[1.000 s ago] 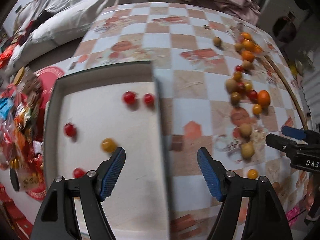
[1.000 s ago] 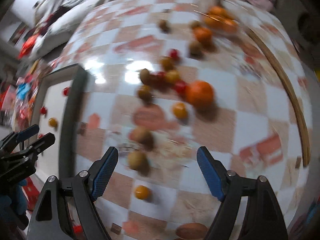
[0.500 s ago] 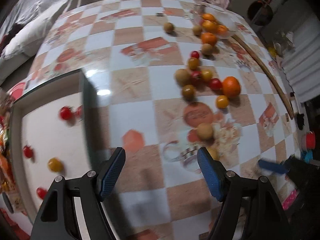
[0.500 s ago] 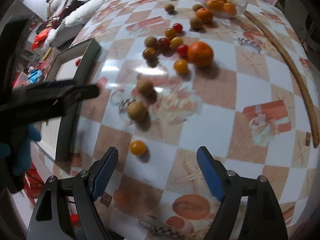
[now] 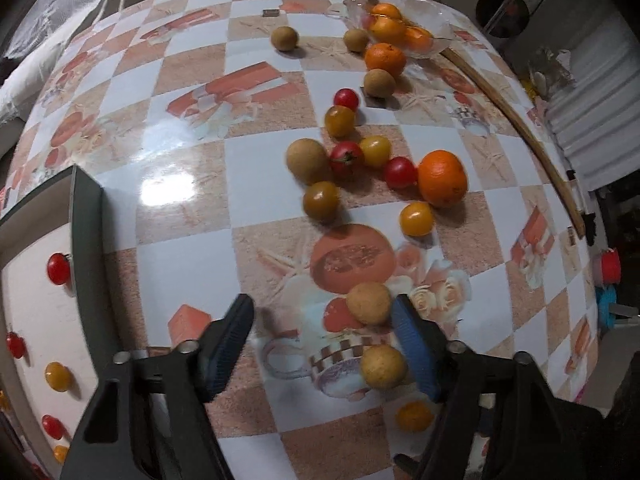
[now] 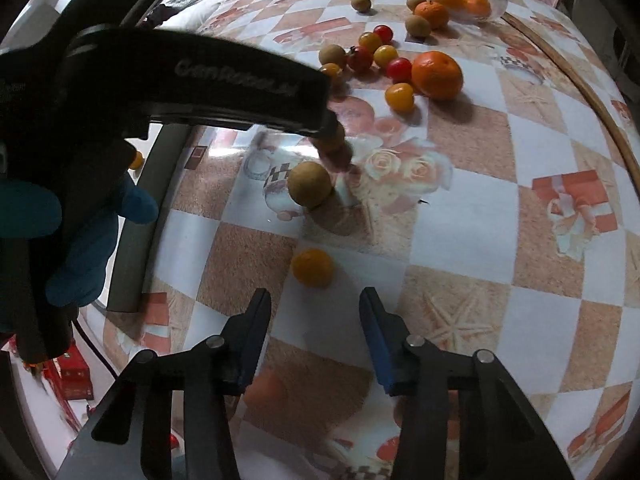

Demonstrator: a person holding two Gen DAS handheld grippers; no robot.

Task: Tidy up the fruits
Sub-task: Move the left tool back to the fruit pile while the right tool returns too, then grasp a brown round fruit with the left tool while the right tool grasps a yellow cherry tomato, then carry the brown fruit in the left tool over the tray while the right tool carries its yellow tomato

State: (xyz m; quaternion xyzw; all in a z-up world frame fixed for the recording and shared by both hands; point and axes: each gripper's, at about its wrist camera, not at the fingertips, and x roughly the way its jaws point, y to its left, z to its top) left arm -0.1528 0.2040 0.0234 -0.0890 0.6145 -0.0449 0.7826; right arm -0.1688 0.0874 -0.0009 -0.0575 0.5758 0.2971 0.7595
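Observation:
Loose fruit lies on the checked tablecloth. My left gripper (image 5: 322,340) is open, low over the table; a brown longan (image 5: 368,303) touches its right finger, and a second longan (image 5: 383,366) lies just nearer. The left gripper body (image 6: 192,80) crosses the right wrist view and hides part of one longan. My right gripper (image 6: 316,334) is open and empty, just short of a yellow cherry tomato (image 6: 312,268), with a longan (image 6: 309,184) beyond it. A grey tray (image 5: 86,248) at the left holds red and yellow tomatoes (image 5: 58,268).
Farther back lie red and yellow tomatoes (image 5: 346,156), more longans, and an orange (image 5: 442,178). A glass bowl (image 5: 436,16) of oranges stands at the far edge. A wooden stick (image 5: 516,120) lies along the right side. Red packets lie by the tray.
My left gripper swung right from over the tray to the loose longans and came lower. My right gripper drew back, narrowed its jaws and now faces the yellow tomato.

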